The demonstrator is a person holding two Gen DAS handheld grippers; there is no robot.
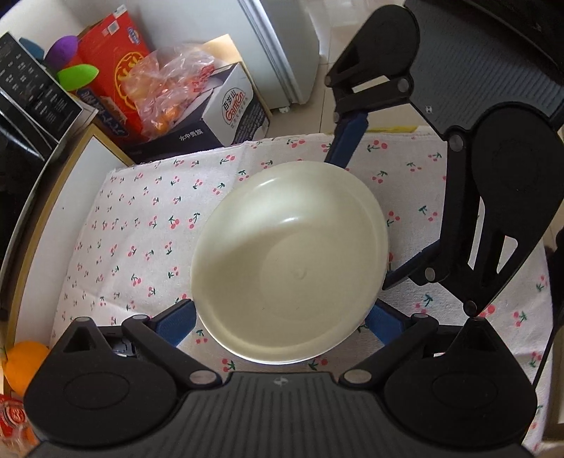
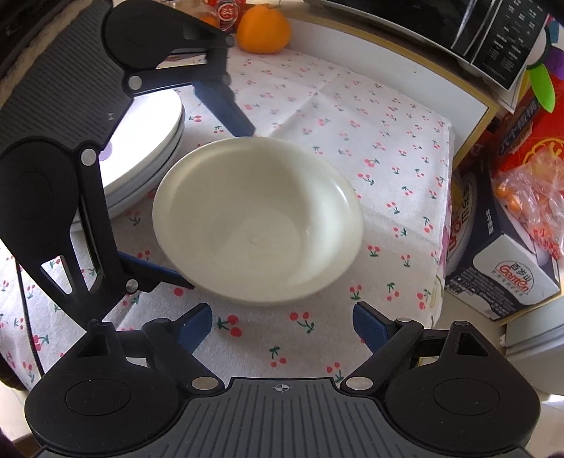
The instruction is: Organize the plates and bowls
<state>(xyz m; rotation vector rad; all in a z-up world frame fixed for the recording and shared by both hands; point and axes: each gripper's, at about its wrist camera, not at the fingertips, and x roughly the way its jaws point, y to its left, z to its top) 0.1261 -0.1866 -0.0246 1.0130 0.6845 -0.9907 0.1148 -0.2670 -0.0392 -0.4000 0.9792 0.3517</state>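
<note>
The cloth point(image 1: 148, 225), white with a cherry print, covered the table under both grippers. At its far edge from the left gripper point(image 1: 282, 322) stood the boxes point(image 1: 225, 116): a red one, a dark one marked Ganten, and a bag point(image 1: 169, 91) of orange items on top. These lay to the right of the right gripper point(image 2: 282, 326).

The plates point(image 2: 148, 141), a white stack, sat ahead and to the left of the right gripper, partly behind the left gripper's frame.

The bowl point(image 1: 289, 260), cream and empty, sat upright on the cloth. In the left wrist view it filled the gap between the left gripper's blue fingers point(image 1: 178, 322); rim close to both pads, contact could not be told. Left jaws stood wide. In the right wrist view the left gripper reached in from the left, its fingers either side of the bowl's left rim.

The right gripper's jaws stood wide, nothing between them; the bowl lay just ahead of its fingertips, apart from them.

The orange point(image 2: 263, 30) sat well ahead of the right gripper, at the far cloth edge.
</note>
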